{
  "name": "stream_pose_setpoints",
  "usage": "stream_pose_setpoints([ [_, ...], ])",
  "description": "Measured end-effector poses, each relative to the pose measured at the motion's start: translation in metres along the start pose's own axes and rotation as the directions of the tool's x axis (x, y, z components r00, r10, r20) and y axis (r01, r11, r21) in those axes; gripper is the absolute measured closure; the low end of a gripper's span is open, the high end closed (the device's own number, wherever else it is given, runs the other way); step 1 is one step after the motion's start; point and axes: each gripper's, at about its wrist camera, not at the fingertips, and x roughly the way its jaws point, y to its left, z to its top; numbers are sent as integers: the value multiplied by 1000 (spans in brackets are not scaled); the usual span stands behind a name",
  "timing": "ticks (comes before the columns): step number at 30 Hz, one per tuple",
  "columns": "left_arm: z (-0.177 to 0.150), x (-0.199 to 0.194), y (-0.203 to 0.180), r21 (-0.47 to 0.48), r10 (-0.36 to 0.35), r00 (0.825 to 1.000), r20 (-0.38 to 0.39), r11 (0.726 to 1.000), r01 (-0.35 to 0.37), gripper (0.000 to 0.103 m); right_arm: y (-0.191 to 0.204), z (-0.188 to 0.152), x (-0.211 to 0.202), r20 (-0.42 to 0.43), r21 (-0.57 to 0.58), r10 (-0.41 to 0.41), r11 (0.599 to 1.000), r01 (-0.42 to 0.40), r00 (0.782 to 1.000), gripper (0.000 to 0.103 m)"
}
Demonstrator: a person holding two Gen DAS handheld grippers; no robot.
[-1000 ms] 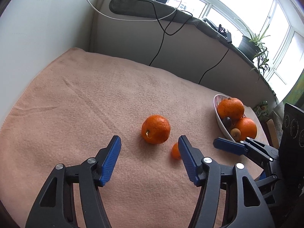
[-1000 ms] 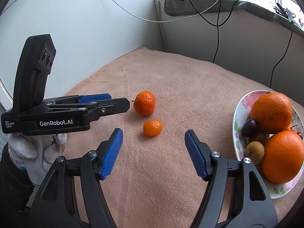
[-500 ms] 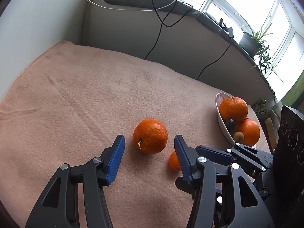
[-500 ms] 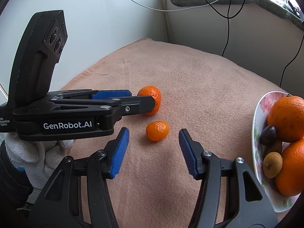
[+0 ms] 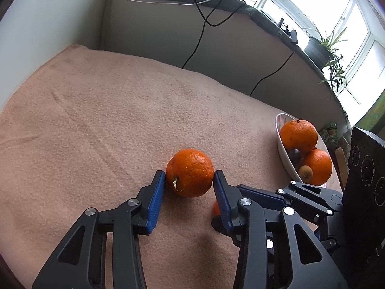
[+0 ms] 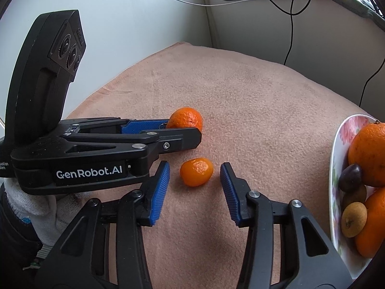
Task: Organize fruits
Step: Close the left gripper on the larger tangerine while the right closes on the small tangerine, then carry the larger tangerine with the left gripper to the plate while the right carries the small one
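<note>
A large orange (image 5: 190, 172) rests on the peach blanket (image 5: 108, 120). My left gripper (image 5: 189, 177) is closing on it, and both blue pads touch its sides. A small tangerine (image 6: 196, 171) lies just right of it; in the left wrist view only a sliver of the tangerine (image 5: 215, 208) shows. My right gripper (image 6: 195, 166) straddles the tangerine, jaws closing, with a gap on each side. The left gripper (image 6: 182, 130) reaches in from the left, held by a gloved hand (image 6: 36, 207). A floral bowl (image 6: 333, 168) at the right holds two oranges, a dark plum and small brown fruits.
The same bowl (image 5: 280, 142) stands near the blanket's right edge. Behind the blanket, black cables (image 6: 291, 24) hang down a grey wall under the windowsill. A potted plant (image 5: 320, 48) stands on the sill. A white wall (image 6: 120, 24) borders the blanket on the left.
Both grippers have moved forward and narrowed their jaws. The left one now has its pads against the large orange. The right one now has the tangerine between its pads.
</note>
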Motion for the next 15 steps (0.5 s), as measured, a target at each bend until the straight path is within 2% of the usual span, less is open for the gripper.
stream_pose_setpoints([
  [5, 2, 1, 0, -2, 2, 1000, 2, 1000, -2, 64, -1, 0, 2, -3, 1, 4, 1000, -4, 1000, 64],
  [8, 2, 1, -1, 1, 7, 1000, 3, 1000, -7, 64, -1, 0, 3, -5, 5, 6, 1000, -6, 1000, 73],
  [15, 1, 0, -2, 4, 12, 1000, 9, 1000, -12, 65, 0, -2, 2, 0, 3, 6, 1000, -6, 1000, 74],
])
